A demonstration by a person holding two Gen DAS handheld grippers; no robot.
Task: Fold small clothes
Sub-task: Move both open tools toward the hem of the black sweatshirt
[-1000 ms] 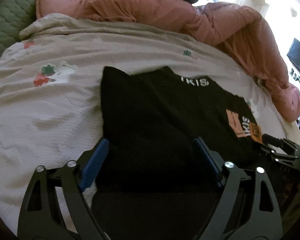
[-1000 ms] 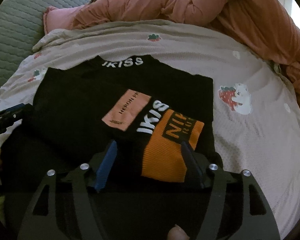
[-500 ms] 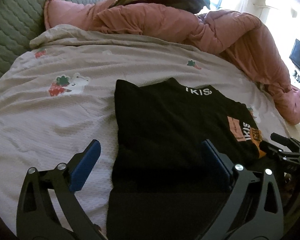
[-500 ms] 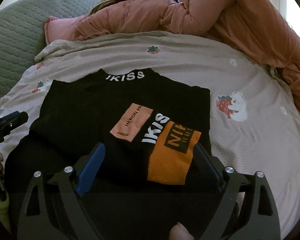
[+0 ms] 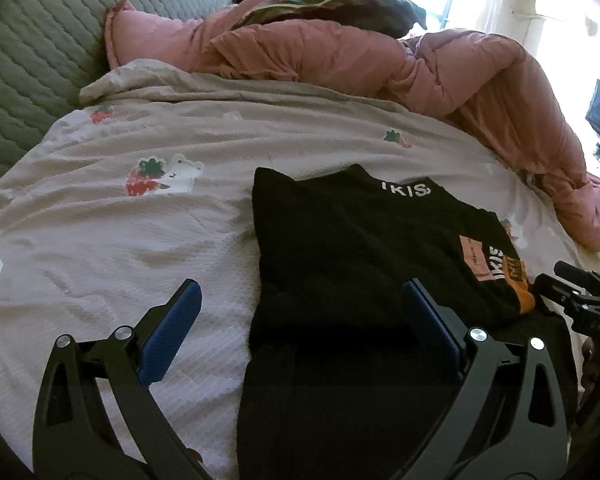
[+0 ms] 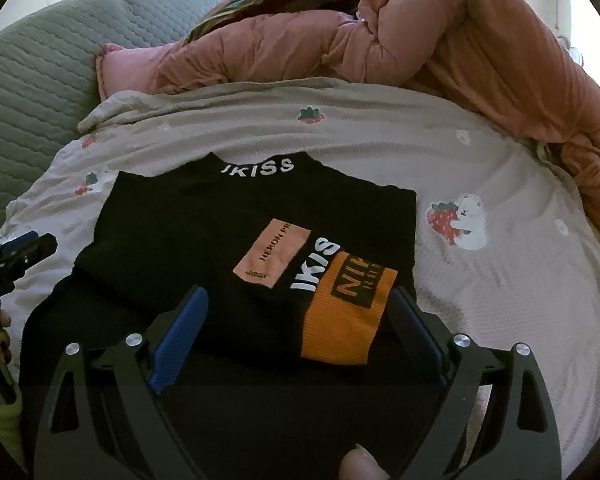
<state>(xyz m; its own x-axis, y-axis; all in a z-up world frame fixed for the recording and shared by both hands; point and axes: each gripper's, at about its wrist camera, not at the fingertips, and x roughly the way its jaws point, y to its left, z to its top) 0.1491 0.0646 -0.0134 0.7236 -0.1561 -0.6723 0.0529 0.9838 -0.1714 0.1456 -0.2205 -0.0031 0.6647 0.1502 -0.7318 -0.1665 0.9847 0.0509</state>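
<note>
Grippers first, since they're closest: the left gripper [image 5: 300, 300] is spread wide with nothing pinched, its right finger over the near-left part of the black top [image 5: 364, 248] and its left finger over bare bedsheet [image 5: 100, 240]. The right gripper [image 6: 300, 308] is spread too, and its jaws have just been opening; the orange cuff [image 6: 344, 312] of the folded-in sleeve sits between the fingers, but the pads don't press on it.

The top lies flat on the bed's near half, hem towards the near edge, collar pointing at the far side, so its long axis runs straight away from both tools. Each hand is nearest its own side of the hem, which looks handy for lifting the hem up towards the collar, I'd guess.

Writing, going outwards: orange patch reads "NIF…" cut off by the fold, white "IKISS" beside it, pink label [image 6: 274, 252] says "HERON PR…", and the collar says "IKISS" again. Beyond that, a pink duvet [image 6: 440, 32] is heaped along the far edge.
</note>
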